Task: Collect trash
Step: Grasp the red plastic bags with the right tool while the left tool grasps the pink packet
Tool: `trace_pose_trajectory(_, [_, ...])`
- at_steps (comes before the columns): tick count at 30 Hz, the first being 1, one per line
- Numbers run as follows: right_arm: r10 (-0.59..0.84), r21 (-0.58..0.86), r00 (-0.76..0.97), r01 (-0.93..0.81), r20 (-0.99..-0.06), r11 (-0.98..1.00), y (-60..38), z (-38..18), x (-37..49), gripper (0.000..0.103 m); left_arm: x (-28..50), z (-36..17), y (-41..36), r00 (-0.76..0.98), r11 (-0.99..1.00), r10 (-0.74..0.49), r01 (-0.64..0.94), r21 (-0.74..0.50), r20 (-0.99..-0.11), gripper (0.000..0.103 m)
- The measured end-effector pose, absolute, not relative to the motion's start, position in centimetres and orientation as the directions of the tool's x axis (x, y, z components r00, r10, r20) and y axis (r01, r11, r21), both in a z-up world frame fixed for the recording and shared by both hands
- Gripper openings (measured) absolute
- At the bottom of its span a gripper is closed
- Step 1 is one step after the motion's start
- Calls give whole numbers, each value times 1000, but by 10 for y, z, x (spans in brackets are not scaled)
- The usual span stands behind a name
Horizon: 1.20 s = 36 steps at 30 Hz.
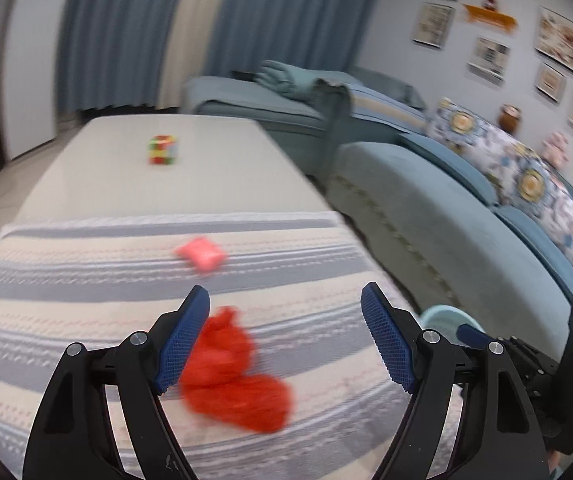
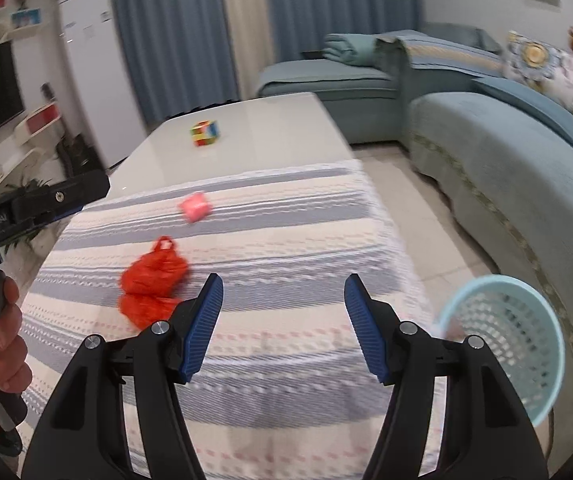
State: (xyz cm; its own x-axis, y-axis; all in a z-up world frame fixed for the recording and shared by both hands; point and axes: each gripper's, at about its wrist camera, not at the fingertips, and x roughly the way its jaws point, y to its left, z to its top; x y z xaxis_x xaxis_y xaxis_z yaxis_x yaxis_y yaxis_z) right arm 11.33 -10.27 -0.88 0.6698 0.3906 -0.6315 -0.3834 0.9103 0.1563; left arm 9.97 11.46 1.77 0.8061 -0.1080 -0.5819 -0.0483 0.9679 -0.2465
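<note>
Left claw [image 1: 286,312] open above red plastic bag [image 1: 234,376], right claw [image 2: 284,300] open and empty, pink wrapper [image 2: 195,207] farther on striped desk cloth [image 2: 286,240], light-blue basket [image 2: 506,344] beside desk

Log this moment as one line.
left gripper open, over red bag | right gripper open, empty | pink wrapper on cloth | basket right of table

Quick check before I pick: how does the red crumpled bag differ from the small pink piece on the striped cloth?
The red bag is deep red and clearly larger; the pink piece is pale pink and small. The bag is a loose, crumpled heap with a handle loop sticking up; the pink piece looks compact and blocky. The bag lies nearer the left claw; the pink piece sits farther back. Both rest on the striped cloth, ungrasped.
</note>
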Motion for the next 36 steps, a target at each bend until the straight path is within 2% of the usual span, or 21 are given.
trace_pose_trajectory(10, [468,139,551,-534,-691,834,7,-37,132,59,96,-12,206,774,937,14,-231,-262,-633,76])
trace_pose_trajectory(15, [478,136,499,-575,-723,807,52,-61,137,59,96,-39,226,750,927,24,-265,-267,-661,76])
trace_pose_trajectory(25, [504,179,385,-629,-773,756,80,-96,148,60,115,-70,236,740,921,3,-263,-286,-672,76])
trace_pose_trajectory(26, [503,177,377,-637,-777,751,82,-98,148,57,118,-71,235,741,923,-1,-258,-286,-671,76])
trace_pose_trajectory(27, [513,186,364,-645,-777,741,84,-99,147,46,123,-71,233,744,926,-5,-250,-285,-669,76])
trace_pose_trajectory(31, [537,201,368,-653,-759,731,79,-95,145,30,142,-71,225,752,933,-20,-222,-282,-659,76])
trace_pose_trajectory(32, [537,197,382,-647,-752,736,74,-92,145,23,146,-72,223,753,934,-26,-216,-284,-658,76])
trace_pose_trajectory(36, [531,202,428,-608,-731,768,45,-79,163,15,175,-78,208,750,942,-56,-179,-284,-659,76])
